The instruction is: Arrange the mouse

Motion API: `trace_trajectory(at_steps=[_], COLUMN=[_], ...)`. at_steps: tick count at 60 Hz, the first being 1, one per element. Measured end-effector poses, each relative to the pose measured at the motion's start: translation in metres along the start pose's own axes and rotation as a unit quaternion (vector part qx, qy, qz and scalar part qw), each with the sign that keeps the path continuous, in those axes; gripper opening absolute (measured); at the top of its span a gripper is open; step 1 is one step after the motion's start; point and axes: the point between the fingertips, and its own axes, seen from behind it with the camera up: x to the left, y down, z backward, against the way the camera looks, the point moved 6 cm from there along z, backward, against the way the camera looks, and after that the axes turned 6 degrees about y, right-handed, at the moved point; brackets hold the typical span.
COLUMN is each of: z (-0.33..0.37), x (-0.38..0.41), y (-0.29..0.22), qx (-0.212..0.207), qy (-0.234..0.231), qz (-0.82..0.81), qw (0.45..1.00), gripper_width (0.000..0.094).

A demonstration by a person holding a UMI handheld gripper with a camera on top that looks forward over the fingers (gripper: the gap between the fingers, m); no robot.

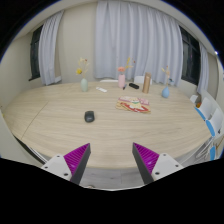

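Mouse (89, 117) lay on the desk (60, 125), well beyond the tongs (111, 158) and untouched. Tongs apart, nothing between the two fingers; the magenta pads (76, 156) faced each other across a wide gap, with bare wood of the desk showing past them. Tongs held above the near edge of the desk, pointing across it towards the far side.

Key relation: the mouse sat ahead of the tongs and off to their left, nearer the line of the left finger than that of the right. It read as a small dark lump; its long axis could not be told for certain, though it seemed to run roughly away from the tongs. Cord, if any, not visible.

Farther out, beyond the mouse and to the right of it: a flat reddish item (133, 104) with something pale on it, a small dark object (101, 90), then a row of upright bottles and containers (146, 83) along the far side of the desk. A chair (207, 118) with a blue back stood at the right end. Curtains (128, 30) and dark windows behind.

Judgement: task at the approach stage, grasp not yet made. Next move would call for travel forward and a shift left to centre the gap on the mouse, then a descent with the fingers either side of its narrow width.
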Motion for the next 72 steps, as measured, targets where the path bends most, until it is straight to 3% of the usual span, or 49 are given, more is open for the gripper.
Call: trace_trajectory(at_steps=[24,72], z=[-0.048,-0.276], x=[0.114,0.173], y=[0.007,-0.040], qx=[-0.032,0.006], qy=[-0.075,-0.007], qz=[0.041,0.025], qw=[0.996,1.000], gripper_width=[0.0859,0.0860])
